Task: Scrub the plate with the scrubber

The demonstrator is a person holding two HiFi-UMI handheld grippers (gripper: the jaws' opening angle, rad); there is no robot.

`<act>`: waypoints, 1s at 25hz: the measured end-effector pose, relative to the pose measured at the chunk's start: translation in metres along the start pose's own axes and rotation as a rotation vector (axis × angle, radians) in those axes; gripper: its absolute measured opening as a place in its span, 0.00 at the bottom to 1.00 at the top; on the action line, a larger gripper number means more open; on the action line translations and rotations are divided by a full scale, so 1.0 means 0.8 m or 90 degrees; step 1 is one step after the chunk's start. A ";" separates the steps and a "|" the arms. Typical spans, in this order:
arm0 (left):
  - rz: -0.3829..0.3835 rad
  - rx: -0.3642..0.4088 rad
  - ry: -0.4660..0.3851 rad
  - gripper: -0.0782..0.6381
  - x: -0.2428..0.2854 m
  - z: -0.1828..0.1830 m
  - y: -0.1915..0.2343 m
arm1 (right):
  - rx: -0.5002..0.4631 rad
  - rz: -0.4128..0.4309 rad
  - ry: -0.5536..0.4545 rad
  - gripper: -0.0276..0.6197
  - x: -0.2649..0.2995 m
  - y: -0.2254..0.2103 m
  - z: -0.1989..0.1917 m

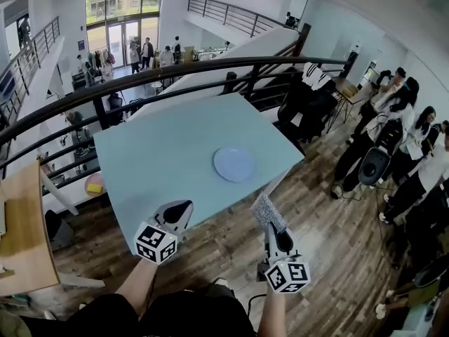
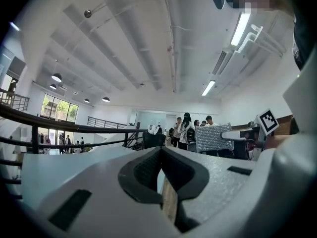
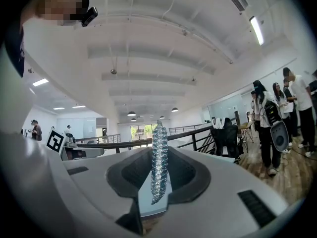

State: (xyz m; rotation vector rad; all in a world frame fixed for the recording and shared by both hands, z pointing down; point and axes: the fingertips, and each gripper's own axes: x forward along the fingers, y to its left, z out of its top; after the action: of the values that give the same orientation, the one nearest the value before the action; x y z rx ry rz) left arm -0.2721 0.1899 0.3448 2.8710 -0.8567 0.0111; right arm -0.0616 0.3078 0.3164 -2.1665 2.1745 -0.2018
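On the pale blue table (image 1: 147,153), near its middle and a bit twd the right edge, the plate (image 1: 234,163) lies flat w/ nothing on it and nothing touching it. The scrubber (image 1: 268,210), a silvery mesh pad, is off the table's near edge, short of the plate, pinched btwn the jaws of the right gripper (image 1: 278,239). That gripper's own view shows the pad standing upright, edge-on, in a firm clamp. The left gripper (image 1: 177,213) hovers at the near edge too, jaws pressed together w/ nothing btwn them. So scrubbing hasn't begun, I'd say; the step in hand is the approach. To do it well: bring the pad fwd and down onto the plate's face, tilt it so a broad side meets the dish rather than the thin edge, press lightly, and work in circles from centre to rim. The plate looks light and the tabletop smooth, so it'll prob. slide; the left gripper could pin the near-left rim first. Beyond the table are a dark railing (image 1: 140,76), wood floor (image 1: 330,237) and people (image 1: 407,132) well off to the right.
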 end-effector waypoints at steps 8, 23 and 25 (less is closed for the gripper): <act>0.007 -0.005 0.017 0.12 0.037 -0.019 0.012 | 0.007 0.004 0.000 0.18 0.033 -0.028 -0.005; 0.024 -0.011 0.032 0.12 0.222 -0.014 0.041 | 0.025 0.035 0.035 0.18 0.177 -0.174 -0.007; 0.030 -0.013 0.037 0.12 0.251 -0.018 0.042 | 0.023 0.044 0.043 0.18 0.196 -0.196 -0.009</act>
State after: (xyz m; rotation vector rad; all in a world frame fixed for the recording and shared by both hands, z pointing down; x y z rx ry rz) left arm -0.1219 0.0550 0.3736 2.8159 -0.9083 0.0909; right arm 0.0918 0.1514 0.3529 -2.0907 2.2588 -0.3127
